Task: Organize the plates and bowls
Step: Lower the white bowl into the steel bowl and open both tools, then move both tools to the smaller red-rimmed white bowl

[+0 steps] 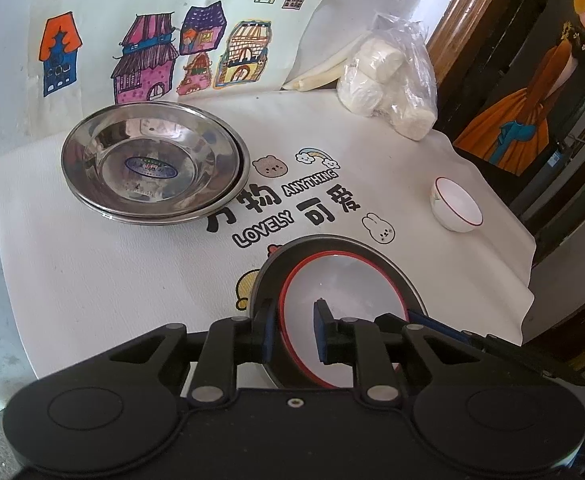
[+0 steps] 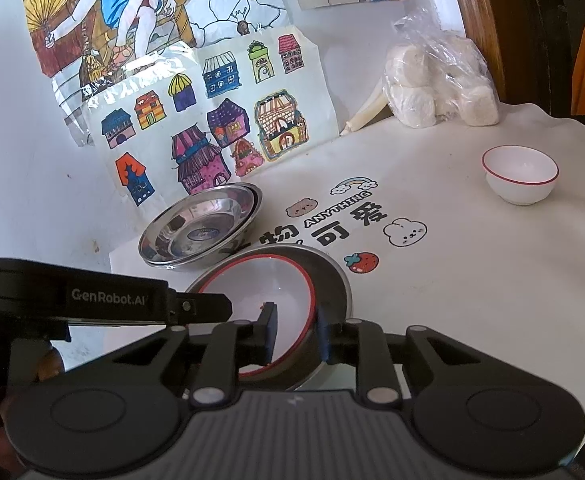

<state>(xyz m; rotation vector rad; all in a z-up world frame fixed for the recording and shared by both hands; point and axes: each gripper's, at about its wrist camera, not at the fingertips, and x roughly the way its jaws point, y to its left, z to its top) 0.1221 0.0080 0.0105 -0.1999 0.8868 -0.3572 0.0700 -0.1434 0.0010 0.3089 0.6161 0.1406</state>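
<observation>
Two handheld grippers are working one nested pair on the cloth-covered worktop (image 1: 92,288): a red-rimmed white bowl (image 1: 344,312) sitting inside a grey metal dish (image 2: 332,280). The left gripper (image 1: 294,334) is straddling the rim with its fingers slightly spread and seemingly not pressing, while the right gripper (image 2: 298,334) appears to be pinching the opposite rim. Behind, glossy steel plates (image 1: 154,162) are lying stacked; a small white bowl (image 1: 456,204) is standing well apart. Slick glaze probably needs a firm, level hold.

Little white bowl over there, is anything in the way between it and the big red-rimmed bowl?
Nothing visible. Only flat printed cloth lies between the little white bowl and the red-rimmed bowl; the bag of buns sits farther back.
</observation>
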